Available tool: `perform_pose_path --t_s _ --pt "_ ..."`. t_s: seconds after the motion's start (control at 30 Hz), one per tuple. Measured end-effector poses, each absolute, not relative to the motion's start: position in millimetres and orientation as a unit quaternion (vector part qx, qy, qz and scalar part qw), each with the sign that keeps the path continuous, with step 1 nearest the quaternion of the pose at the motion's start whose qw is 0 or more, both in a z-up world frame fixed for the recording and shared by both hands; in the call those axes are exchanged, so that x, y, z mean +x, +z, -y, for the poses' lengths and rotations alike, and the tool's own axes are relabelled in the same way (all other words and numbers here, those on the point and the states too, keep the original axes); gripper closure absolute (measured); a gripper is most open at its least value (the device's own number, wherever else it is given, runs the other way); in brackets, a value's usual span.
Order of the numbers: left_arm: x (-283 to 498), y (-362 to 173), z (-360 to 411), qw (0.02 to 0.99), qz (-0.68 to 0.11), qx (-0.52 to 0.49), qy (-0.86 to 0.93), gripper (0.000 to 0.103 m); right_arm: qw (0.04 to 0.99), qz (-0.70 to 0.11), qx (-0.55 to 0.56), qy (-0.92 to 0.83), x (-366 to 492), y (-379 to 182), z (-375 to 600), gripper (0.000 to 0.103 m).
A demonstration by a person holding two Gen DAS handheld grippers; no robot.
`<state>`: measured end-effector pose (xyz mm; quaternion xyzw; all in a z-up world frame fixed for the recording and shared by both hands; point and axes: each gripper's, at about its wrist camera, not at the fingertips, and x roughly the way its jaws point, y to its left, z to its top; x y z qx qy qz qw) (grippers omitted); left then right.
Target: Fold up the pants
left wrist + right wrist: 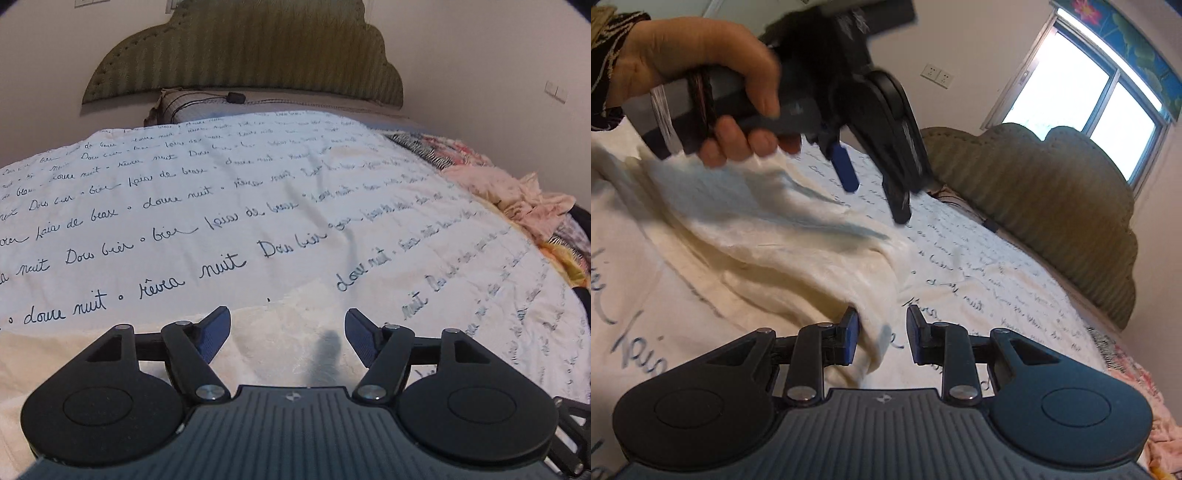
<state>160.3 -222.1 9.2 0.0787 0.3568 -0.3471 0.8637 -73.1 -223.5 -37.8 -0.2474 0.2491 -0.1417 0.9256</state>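
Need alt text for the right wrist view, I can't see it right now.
The right gripper is open at the edge of cream pants lying rumpled on a script-printed bedspread. Above, a hand holds the left gripper, open and clear of the cloth.

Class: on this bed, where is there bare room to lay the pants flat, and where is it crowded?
Free: the lettered quilt between the cream pants and the pillow by the headboard. Crowded: the right edge, piled with pink and patterned clothes.
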Motion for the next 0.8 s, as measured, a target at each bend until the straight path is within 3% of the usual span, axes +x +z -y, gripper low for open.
perform_pose_path --t_s 0.03,0.07,0.13,0.2,0.4,0.57,0.8 --pt "160.8 3.3 227.2 0.867 -0.356 0.089 -0.337 0.032 0.921 -0.251 -0.257 -0.151 -68.9 -40.4 222.3 0.083" --pt "161.0 -3.3 230.3 0.871 -0.351 0.098 -0.328 0.032 0.915 -0.257 -0.269 -0.155 -66.8 -42.3 220.1 0.096" --pt "160.6 -12.9 232.2 0.878 -0.342 0.107 -0.316 0.031 0.901 -0.265 -0.302 -0.162 -66.6 -47.4 211.1 0.100" --pt "160.3 -17.6 230.3 0.881 -0.339 0.108 -0.312 0.030 0.889 -0.280 -0.326 -0.159 -71.8 -48.4 204.6 0.101" --pt "165.3 -26.2 228.7 0.890 -0.326 0.111 -0.298 0.018 0.902 -0.321 -0.260 -0.124 -88.8 -38.6 215.3 0.101" --pt "157.1 -14.3 211.4 0.892 -0.318 0.110 -0.301 0.022 0.905 -0.345 -0.230 -0.093 -95.0 -25.4 228.8 0.099" --pt "151.5 3.0 142.6 0.906 -0.321 0.092 -0.261 0.018 0.965 -0.242 -0.084 -0.062 -105.2 18.7 255.2 0.098"
